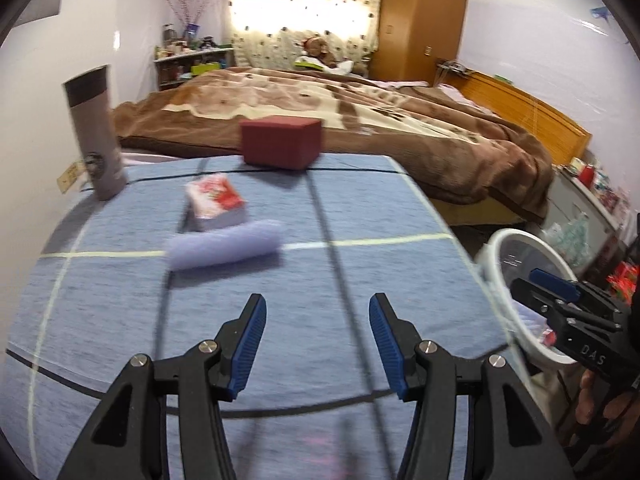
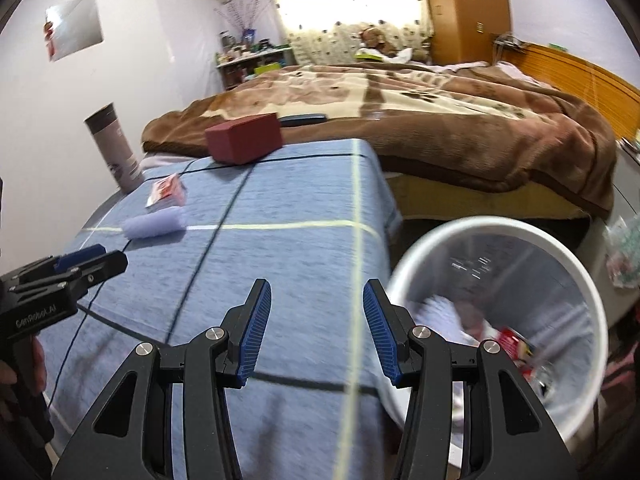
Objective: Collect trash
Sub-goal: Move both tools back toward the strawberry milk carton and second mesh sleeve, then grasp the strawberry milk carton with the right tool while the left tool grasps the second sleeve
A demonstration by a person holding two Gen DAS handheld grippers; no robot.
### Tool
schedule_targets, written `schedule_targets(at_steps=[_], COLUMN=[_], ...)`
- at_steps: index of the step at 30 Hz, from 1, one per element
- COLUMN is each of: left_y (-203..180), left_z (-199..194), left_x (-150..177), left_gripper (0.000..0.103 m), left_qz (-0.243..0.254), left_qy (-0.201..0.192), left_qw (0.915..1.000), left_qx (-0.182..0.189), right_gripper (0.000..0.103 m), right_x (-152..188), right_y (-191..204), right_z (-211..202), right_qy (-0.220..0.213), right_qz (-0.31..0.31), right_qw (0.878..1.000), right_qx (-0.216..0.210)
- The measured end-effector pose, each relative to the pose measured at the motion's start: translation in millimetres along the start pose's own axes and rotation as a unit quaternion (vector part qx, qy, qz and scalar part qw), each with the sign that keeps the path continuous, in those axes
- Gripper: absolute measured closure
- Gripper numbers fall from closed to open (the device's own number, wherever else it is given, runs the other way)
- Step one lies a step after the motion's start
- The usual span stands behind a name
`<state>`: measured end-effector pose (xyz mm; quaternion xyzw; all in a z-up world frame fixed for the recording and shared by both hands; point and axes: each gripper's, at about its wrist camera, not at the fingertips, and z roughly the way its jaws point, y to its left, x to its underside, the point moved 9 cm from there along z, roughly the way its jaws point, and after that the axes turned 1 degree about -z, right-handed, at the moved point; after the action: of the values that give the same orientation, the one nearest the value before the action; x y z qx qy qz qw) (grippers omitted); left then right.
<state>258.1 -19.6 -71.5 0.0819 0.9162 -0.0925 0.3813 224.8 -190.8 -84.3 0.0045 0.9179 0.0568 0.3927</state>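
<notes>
A bed (image 2: 460, 120) under a brown blanket is filling the far side of the room, and a table draped in a blue cloth (image 1: 280, 300) is sitting in front of it. A white trash bin (image 2: 496, 236) is standing just off the table's right edge, holding crumpled white paper and a red wrapper at its bottom. A dark red box (image 1: 280, 142) is resting near the table's far edge, and a tall grey tube (image 1: 98, 132) is standing upright at the far left. A lilac roll (image 1: 224, 244) is lying on its side, its long axis running left to right across the cloth, with a small red-and-white packet (image 1: 216, 200) touching it just behind. The left gripper (image 1: 318, 346) is hovering with its jaws spread and nothing in them, the roll ahead and slightly to its left. The right gripper (image 2: 316, 332) is likewise hanging agape and empty at the table's right edge, beside the bin.
</notes>
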Motion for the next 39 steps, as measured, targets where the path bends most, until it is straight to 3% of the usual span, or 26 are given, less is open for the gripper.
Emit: schedule_targets(at_steps=[4,10,17,23,30,35,37,39], left_y=[29,50,56,56,61,69,73,77], left_z=[8,23,53,81,86,87,81,75], left_x=[-5,-20,-32,-26,-26,-24,-25,-24], left_gripper=[0.044,0.043,0.04,0.04,0.041,0.067,0.085,0.09], left_qz=[-0.009,0.018,0.088,0.135,0.139,0.148,0.14,0.141], left_qy=[0.005,0.005,0.022,0.055,0.067,0.064,0.064,0.063], left_qw=[0.9999,0.9995,0.9954,0.9893,0.988,0.9869,0.988,0.9879], left_qx=[-0.013,-0.024,-0.032,-0.006,0.013,-0.006,-0.004,-0.009], right_gripper=[0.053,0.053,0.053,0.053,0.053,0.053,0.053,0.053], right_x=[-9,-20,-29,-39,-49,-50,-51,-51], right_y=[17,36,53,65,74,82,86,91], right_z=[12,34,53,70,82,88,91,94], right_qy=[0.004,0.017,0.028,0.038,0.041,0.043,0.046,0.049], right_qz=[-0.014,-0.022,-0.042,-0.061,-0.06,-0.065,-0.065,-0.068], right_qw=[1.0,0.999,0.998,0.997,0.997,0.996,0.996,0.996], right_qx=[-0.007,-0.02,-0.023,-0.024,-0.027,-0.032,-0.036,-0.039])
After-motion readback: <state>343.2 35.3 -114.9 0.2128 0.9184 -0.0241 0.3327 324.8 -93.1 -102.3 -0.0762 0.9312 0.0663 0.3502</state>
